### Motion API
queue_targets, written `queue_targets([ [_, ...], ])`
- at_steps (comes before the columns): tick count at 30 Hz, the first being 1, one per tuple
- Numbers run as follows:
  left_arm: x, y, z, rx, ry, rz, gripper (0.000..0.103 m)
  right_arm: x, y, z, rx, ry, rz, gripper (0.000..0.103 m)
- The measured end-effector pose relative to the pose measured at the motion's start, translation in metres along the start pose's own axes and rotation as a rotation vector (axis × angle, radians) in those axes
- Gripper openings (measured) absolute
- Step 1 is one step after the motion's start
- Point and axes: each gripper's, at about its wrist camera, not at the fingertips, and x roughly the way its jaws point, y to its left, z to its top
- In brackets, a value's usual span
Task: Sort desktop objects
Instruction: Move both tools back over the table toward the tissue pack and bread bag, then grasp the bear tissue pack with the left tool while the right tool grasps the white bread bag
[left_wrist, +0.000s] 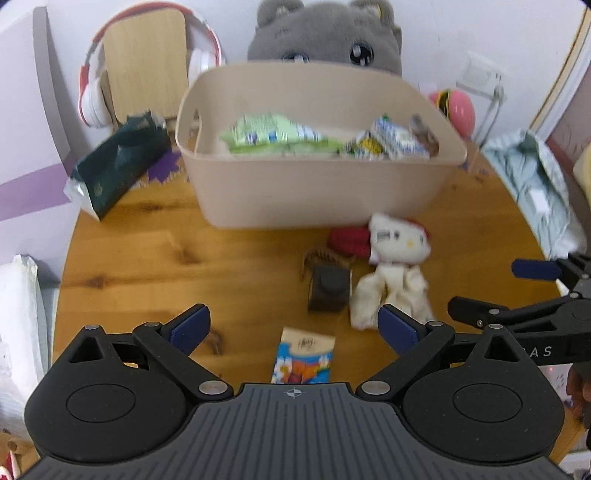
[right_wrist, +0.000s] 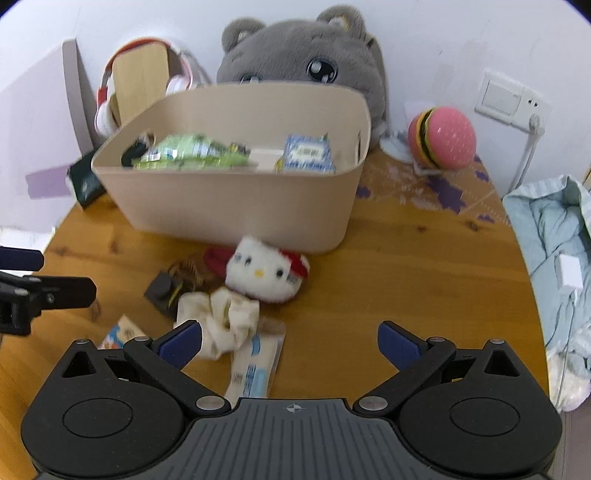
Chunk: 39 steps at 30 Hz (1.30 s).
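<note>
1. The left gripper (left_wrist: 294, 328) is seen with fingers spread wide and nothing held; a colourful snack packet (left_wrist: 304, 356) lies between them, its near end hidden by the gripper body, its long axis running away from the camera
2. The right gripper (right_wrist: 290, 341) is likewise spread wide and empty, above a pale sachet (right_wrist: 255, 363), partly covered by a cream cloth (right_wrist: 221, 319)
3. A white kitty plush (right_wrist: 266, 273) is found facing the right camera, just before the beige bin (right_wrist: 240, 206) on the wooden table (right_wrist: 406, 277); the bin's contents are blurred
</note>
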Motion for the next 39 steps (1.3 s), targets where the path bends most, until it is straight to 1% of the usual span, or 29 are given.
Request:
queue_targets([
  [6, 0.019, -0.001, -0.014, -0.01, 0.075, 0.017, 0.099, 0.019, 0.009, -0.015, -0.045, 0.058, -0.002, 0.103],
  [12, 0.036, 0.0, -0.02, -0.011, 0.109, 0.017, 0.099, 0.032, 0.013, -0.025, -0.057, 0.1, 0.007, 0.103],
  [20, 0.058, -0.001, -0.027, 0.008, 0.17, 0.012, 0.099, 0.049, 0.018, -0.028, -0.075, 0.13, 0.003, 0.103],
  [23, 0.066, -0.001, -0.03, 0.017, 0.191, 0.011, 0.099, 0.054, 0.021, -0.026, -0.096, 0.139, -0.002, 0.097],
  [26, 0.073, -0.002, -0.031, 0.035, 0.208, 0.018, 0.099, 0.06, 0.023, -0.025, -0.111, 0.15, -0.009, 0.093],
  [28, 0.076, -0.003, -0.032, 0.048, 0.201, 0.027, 0.099, 0.064, 0.023, -0.024, -0.115, 0.162, -0.01, 0.083],
  [29, 0.077, -0.003, -0.032, 0.052, 0.197, 0.033, 0.098, 0.066, 0.022, -0.025, -0.114, 0.17, -0.007, 0.081],
  [30, 0.078, -0.002, -0.033, 0.052, 0.195, 0.039, 0.097, 0.067, 0.021, -0.026, -0.11, 0.172, 0.001, 0.08],
  [32, 0.08, 0.0, -0.033, 0.048, 0.201, 0.027, 0.078, 0.067, 0.019, -0.027, -0.107, 0.162, 0.005, 0.079],
  [33, 0.081, 0.0, -0.033, 0.052, 0.2, 0.027, 0.067, 0.066, 0.018, -0.027, -0.108, 0.158, 0.009, 0.075],
  [34, 0.08, 0.0, -0.033, 0.064, 0.186, 0.034, 0.055, 0.066, 0.017, -0.028, -0.109, 0.153, 0.014, 0.068],
  [35, 0.079, 0.0, -0.032, 0.07, 0.177, 0.038, 0.052, 0.065, 0.016, -0.028, -0.108, 0.15, 0.019, 0.063],
  [36, 0.079, 0.001, -0.031, 0.065, 0.175, 0.039, 0.049, 0.065, 0.015, -0.028, -0.106, 0.148, 0.021, 0.057],
  [37, 0.078, 0.003, -0.031, 0.056, 0.173, 0.035, 0.047, 0.064, 0.014, -0.028, -0.107, 0.146, 0.021, 0.049],
  [38, 0.078, 0.005, -0.031, 0.047, 0.172, 0.027, 0.047, 0.063, 0.013, -0.028, -0.106, 0.144, 0.021, 0.044],
  [39, 0.077, 0.006, -0.031, 0.042, 0.17, 0.022, 0.047, 0.062, 0.012, -0.028, -0.103, 0.143, 0.021, 0.035],
])
